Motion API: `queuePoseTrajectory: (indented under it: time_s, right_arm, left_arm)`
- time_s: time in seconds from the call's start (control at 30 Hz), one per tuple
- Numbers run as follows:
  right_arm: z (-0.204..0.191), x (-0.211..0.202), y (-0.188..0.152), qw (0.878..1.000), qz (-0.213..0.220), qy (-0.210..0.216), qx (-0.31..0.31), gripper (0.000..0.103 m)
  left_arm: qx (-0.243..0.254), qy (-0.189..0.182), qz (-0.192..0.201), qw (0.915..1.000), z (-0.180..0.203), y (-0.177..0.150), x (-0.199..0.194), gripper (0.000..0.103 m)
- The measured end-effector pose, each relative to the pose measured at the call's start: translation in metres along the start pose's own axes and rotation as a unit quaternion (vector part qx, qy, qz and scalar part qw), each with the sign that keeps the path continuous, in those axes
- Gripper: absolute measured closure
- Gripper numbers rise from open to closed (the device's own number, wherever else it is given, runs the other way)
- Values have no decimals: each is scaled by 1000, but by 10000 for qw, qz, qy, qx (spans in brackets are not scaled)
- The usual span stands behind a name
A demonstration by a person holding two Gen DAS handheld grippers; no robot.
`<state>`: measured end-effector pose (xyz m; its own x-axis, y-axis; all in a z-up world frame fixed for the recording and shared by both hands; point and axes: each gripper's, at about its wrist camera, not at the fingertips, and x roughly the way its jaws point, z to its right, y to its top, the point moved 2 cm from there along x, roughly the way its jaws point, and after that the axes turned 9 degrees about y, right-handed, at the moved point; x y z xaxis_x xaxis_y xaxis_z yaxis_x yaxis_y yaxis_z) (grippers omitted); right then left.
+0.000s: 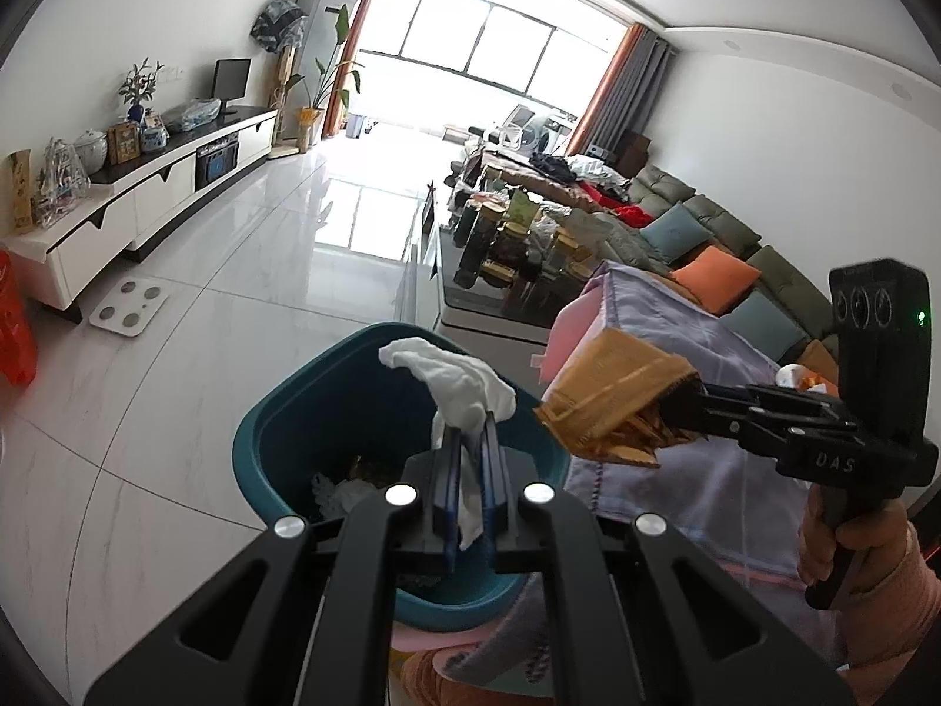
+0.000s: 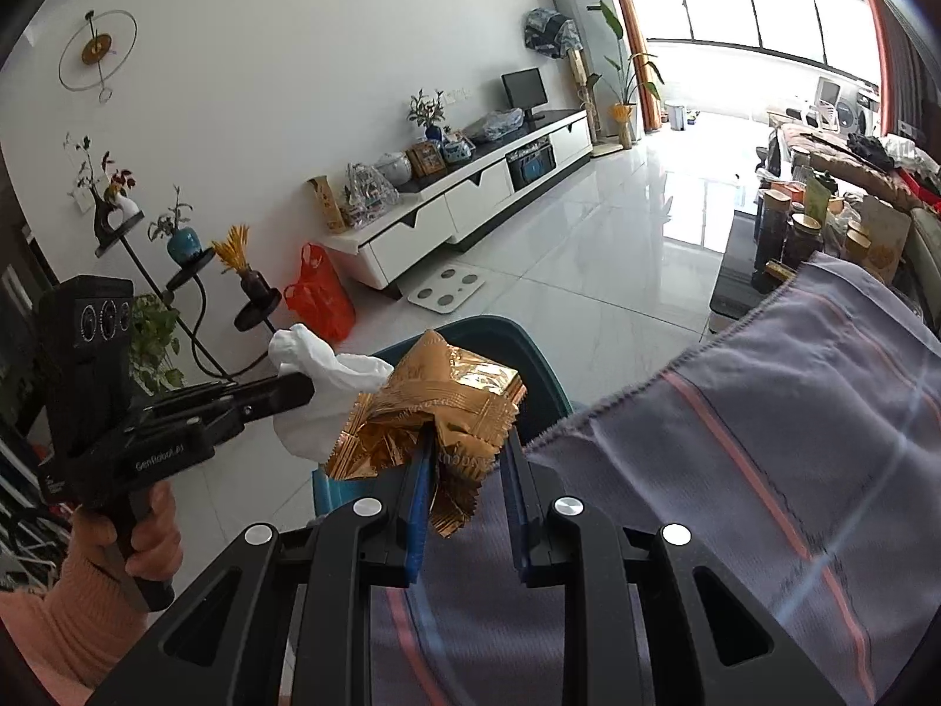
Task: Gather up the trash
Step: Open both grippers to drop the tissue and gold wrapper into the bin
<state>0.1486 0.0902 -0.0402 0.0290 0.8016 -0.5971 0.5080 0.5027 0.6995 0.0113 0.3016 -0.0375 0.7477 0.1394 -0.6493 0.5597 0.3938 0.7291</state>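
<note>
A teal trash bin [image 1: 294,423] stands on the floor beside a cloth-covered table; its rim also shows in the right wrist view [image 2: 529,347]. My left gripper [image 1: 470,429] is shut on a crumpled white tissue [image 1: 453,376] and holds it above the bin's opening. The tissue also shows in the right wrist view [image 2: 317,388]. My right gripper [image 2: 464,441] is shut on a crumpled gold foil wrapper [image 2: 447,388], held near the bin's rim at the table edge. From the left wrist view, the wrapper [image 1: 611,400] hangs right of the bin. Some trash lies inside the bin.
A lilac cloth with pink stripes [image 2: 764,470] covers the table at the right. A coffee table with several jars [image 1: 511,241] and a sofa [image 1: 706,235] stand beyond. A white TV cabinet [image 1: 147,188], a floor scale [image 1: 129,306] and a red bag [image 2: 317,294] are at the left.
</note>
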Motion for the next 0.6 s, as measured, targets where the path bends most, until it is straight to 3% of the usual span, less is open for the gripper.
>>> queuePoseTrajectory:
  time_s: [0.3,0.6]
  right_arm:
    - [-4,35,6,9989,-384,-209,-150,79]
    - [2,55,10,9976,-634,-290,-60,71]
  left_arm:
    - [-205,-24,-209,9996,-13,-4,19,95]
    - [-313,-33,-402,9987,-15,-6,38,92]
